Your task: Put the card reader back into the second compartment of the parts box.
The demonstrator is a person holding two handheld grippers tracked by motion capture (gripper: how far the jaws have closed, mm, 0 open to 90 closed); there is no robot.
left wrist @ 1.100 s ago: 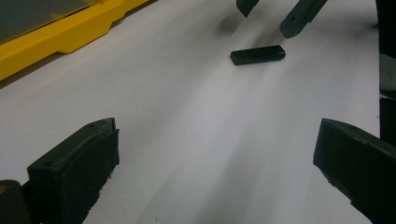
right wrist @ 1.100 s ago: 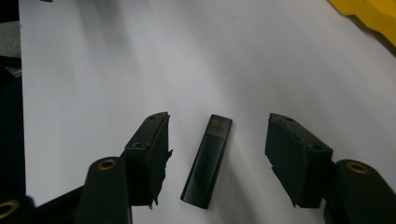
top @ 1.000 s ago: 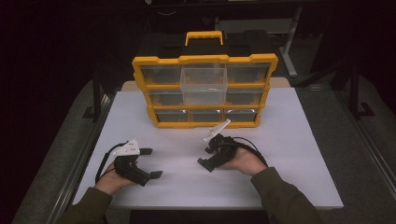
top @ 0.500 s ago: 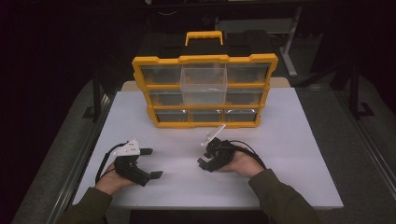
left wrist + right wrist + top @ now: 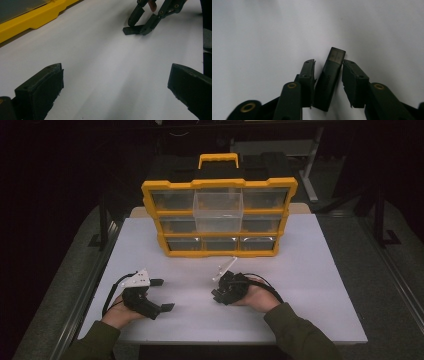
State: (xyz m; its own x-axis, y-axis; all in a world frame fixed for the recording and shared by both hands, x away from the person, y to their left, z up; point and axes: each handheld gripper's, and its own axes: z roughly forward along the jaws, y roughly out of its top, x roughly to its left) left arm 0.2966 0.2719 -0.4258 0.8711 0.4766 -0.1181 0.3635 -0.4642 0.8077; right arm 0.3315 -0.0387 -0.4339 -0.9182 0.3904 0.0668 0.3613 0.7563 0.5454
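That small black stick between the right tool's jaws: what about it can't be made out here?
- Lettering on the black stick: right gripper view, too dark and blurred to read.
- Its near end: hidden between the right tool jaws.
- Whether both pads press on it: a gap shows on one side.
- High view: the stick is hidden by the hand.

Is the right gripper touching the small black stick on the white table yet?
Touching. In the right gripper view the black stick lies between the right gripper's jaws, which have just been closing; the left-hand one presses its side, while a thin gap remains at the other.
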